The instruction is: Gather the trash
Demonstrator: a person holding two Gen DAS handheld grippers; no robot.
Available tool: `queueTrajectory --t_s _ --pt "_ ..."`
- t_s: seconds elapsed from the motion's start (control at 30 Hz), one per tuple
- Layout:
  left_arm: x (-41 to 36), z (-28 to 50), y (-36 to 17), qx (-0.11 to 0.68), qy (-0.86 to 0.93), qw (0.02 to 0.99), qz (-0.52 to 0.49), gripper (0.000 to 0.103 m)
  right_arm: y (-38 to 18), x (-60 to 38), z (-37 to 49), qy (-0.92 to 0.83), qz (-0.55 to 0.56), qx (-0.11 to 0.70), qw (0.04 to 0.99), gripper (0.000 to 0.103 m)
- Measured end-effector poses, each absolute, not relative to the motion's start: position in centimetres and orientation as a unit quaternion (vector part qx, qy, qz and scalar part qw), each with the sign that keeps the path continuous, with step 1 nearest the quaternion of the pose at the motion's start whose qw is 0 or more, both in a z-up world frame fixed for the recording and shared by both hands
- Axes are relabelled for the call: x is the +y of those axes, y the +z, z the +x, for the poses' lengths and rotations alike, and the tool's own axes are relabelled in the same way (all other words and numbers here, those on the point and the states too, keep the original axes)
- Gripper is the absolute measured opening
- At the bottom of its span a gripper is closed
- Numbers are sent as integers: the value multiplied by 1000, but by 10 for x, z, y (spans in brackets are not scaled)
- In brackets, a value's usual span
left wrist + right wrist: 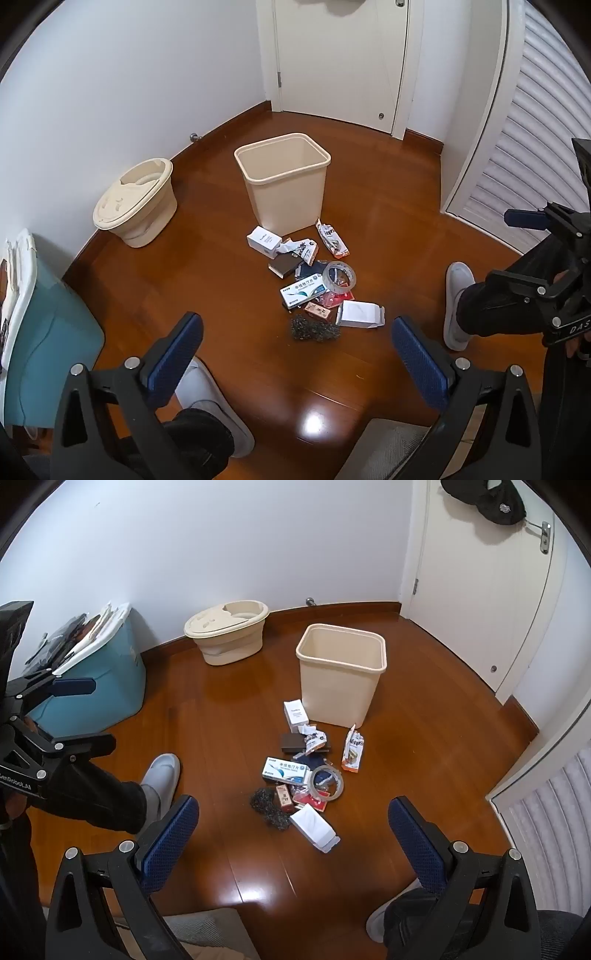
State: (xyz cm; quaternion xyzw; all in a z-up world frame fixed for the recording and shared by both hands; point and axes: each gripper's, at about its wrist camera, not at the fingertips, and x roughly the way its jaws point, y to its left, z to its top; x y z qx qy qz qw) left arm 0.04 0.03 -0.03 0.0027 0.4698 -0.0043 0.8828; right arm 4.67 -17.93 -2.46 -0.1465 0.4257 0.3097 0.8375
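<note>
Nothing was collected yet: the bin (284,184) looked empty, the trash pile (314,280) lay on the floor, and the left tool (295,354) and right tool (293,834) hung apart, holding nothing.

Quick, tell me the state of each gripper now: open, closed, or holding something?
Left gripper: open, holding nothing, above the floor.
Right gripper: open, holding nothing, above the floor.

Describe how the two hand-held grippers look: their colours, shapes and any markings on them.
Both grippers are alike. The left gripper and the right gripper each have a black angular frame with silver round bolts and two fingers padded in dark blue textured material. White lettering marks the black frames, only partly legible. The person's sleeve appears dark.
</note>
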Motion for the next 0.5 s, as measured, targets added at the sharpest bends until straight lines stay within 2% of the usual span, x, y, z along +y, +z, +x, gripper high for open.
queueTrajectory --t_s 0.5 --pt "-4 -1 -2 464 2 885 16 103 -24 -180 47 311 -145 425 837 103"
